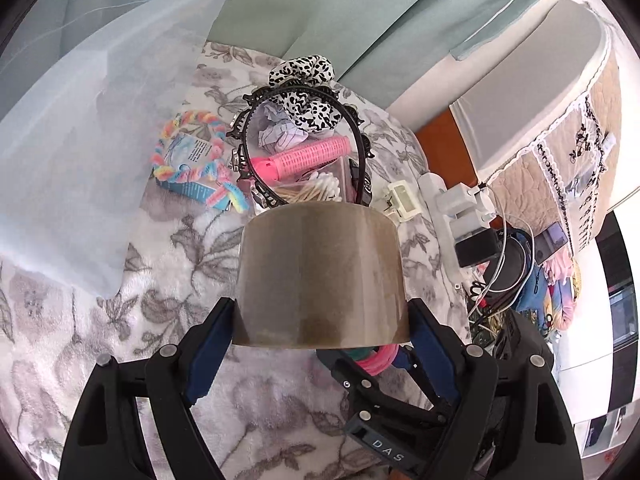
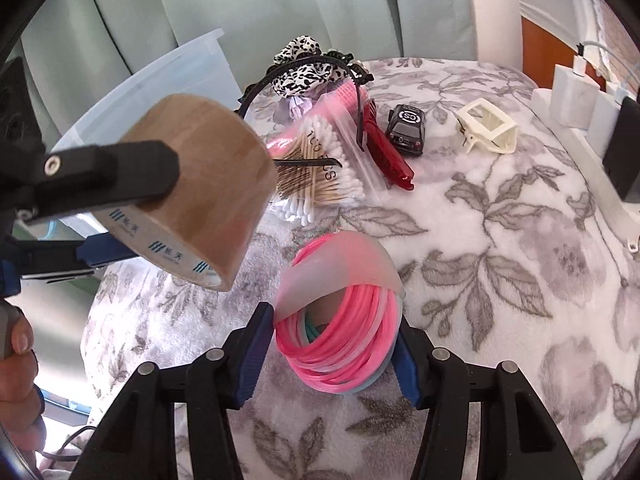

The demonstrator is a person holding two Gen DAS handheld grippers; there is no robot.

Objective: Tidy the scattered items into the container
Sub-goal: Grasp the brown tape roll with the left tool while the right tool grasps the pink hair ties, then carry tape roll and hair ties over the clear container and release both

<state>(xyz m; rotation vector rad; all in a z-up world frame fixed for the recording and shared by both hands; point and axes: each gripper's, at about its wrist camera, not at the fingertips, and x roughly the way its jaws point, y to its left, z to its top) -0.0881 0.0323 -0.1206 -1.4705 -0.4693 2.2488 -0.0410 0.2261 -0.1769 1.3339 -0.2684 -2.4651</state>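
Left wrist view: left gripper (image 1: 320, 312) clamps tape roll (image 1: 320, 276) aloft; right gripper (image 2: 332, 344) jaws pinch pink band bundle (image 2: 340, 344) on blanket (image 2: 500, 280).

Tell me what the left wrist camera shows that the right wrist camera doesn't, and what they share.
Only the left wrist view shows the rainbow braided ring lying on a blue packet.

Only the right wrist view shows the toy car and the person's hand.

Both show the tape roll gripped in the left gripper, the pink band bundle between the right gripper's pads, the clear container, cotton swabs and cream hair clip.
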